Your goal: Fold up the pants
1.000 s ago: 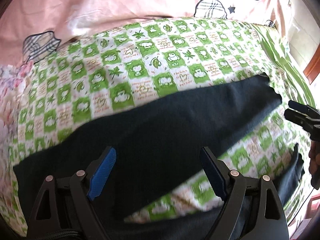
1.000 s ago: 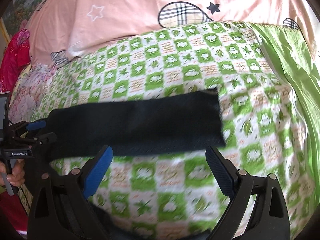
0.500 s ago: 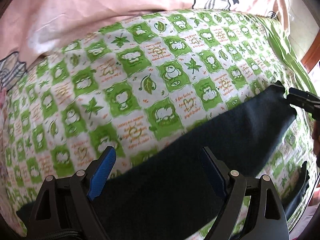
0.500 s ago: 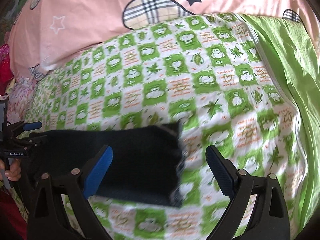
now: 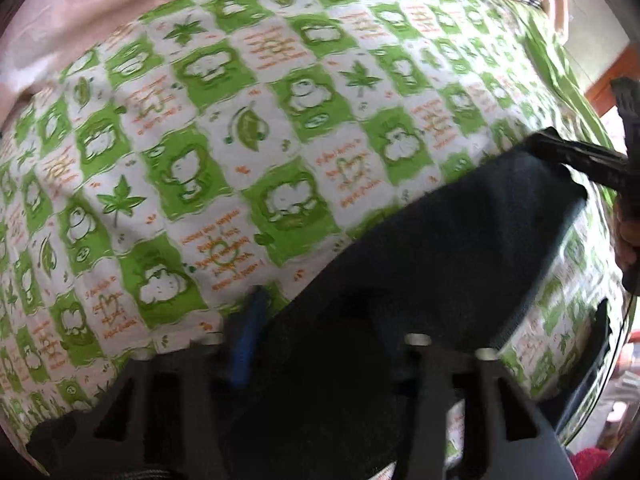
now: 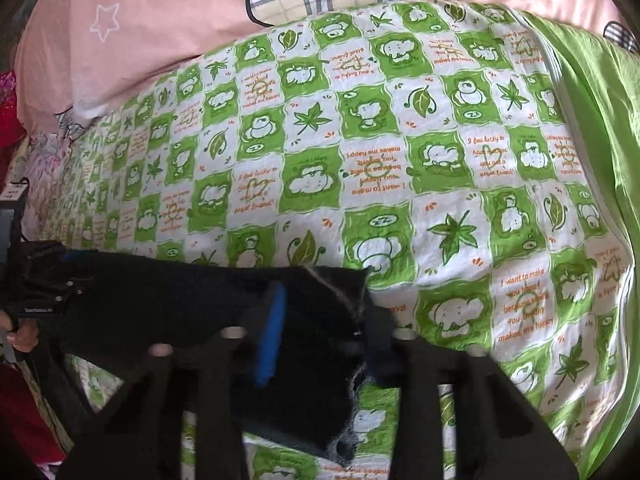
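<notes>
A: Dark cloth fills the left wrist view. The pants (image 5: pixel 460 264) run from between the jaws of the left gripper (image 5: pixel 320 344) out ahead and to the right, over the green checked bedsheet (image 5: pixel 248 128). The jaws look drawn in narrow on the fabric, though the blur hides the exact pinch; I'd call it a grip on this end so the leg can be carried

B: And forward and right of those jaws, the right gripper (image 5: pixel 576 156) bites the far corner of the cloth

A: Right wrist view now. Black fabric sits squarely between the jaws of the right gripper (image 6: pixel 324 336), narrowed onto the pants (image 6: pixel 192 296) at the hem, one blue pad (image 6: pixel 272 340) pressed against it

B: The leg stretches left from those jaws to the left gripper (image 6: pixel 44 300), held taut between the two, probably to keep it flat for folding over. The pink pillow (image 6: pixel 168 28) lies far ahead of the jaws, well apart
</notes>
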`<state>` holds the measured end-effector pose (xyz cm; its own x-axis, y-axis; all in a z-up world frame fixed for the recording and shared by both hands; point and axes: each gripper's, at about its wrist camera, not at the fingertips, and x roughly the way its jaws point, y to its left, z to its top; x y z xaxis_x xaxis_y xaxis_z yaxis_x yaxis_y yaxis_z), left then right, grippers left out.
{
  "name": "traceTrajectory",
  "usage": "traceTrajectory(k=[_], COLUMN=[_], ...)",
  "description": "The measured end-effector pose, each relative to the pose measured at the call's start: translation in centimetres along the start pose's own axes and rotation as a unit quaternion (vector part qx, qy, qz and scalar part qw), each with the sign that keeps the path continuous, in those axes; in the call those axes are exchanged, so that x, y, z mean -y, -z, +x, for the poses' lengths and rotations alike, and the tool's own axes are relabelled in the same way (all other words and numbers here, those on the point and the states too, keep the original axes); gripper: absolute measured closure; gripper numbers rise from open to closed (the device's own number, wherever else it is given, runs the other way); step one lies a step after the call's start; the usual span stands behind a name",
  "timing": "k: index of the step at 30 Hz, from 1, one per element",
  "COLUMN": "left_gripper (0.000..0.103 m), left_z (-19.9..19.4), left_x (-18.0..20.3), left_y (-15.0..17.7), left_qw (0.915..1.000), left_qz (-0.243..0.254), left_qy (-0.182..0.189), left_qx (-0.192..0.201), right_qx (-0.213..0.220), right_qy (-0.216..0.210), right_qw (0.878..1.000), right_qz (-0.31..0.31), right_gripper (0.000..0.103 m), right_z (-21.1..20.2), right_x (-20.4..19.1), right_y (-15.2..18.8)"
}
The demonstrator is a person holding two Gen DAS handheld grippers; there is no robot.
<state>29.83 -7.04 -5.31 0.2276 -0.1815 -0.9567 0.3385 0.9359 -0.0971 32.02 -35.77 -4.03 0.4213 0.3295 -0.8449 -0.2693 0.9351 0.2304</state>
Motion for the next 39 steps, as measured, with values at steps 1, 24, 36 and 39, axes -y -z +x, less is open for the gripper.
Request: traceTrajectory(k=[1,24,36,39], left_gripper=[0.085,0.098,0.099,0.099], left_z=[-0.1,-12.5,-13.8,-13.5], left_x=[0.2,6.5,8.7,9.2], left_y=[0.0,12.3,18.4,19.7], left_qw=[1.0,0.9959,0.9949,0.9944], left_qz=[0.004,0.001,-0.03,-0.035], left_qy=[0.003,0.047,0.059,0.068], left_qx=[-0.002,0.077,0.076,0.073], right_qx=[0.003,0.064,0.064,0.049], right_qy=[-0.009,-0.073,-0.064,-0.052], right_qw=[1.0,0.992,0.984,0.985], right_qz=[0.007,-0.081,-0.152,-0.159], right_gripper=[0.089,0.094,0.094,0.094], right_z=[-0.5,-12.6,-15.1,-14.9], right_x=[0.1,-2.4,-3.9,-3.4], right_y=[0.0,10.5,16.2,17.9])
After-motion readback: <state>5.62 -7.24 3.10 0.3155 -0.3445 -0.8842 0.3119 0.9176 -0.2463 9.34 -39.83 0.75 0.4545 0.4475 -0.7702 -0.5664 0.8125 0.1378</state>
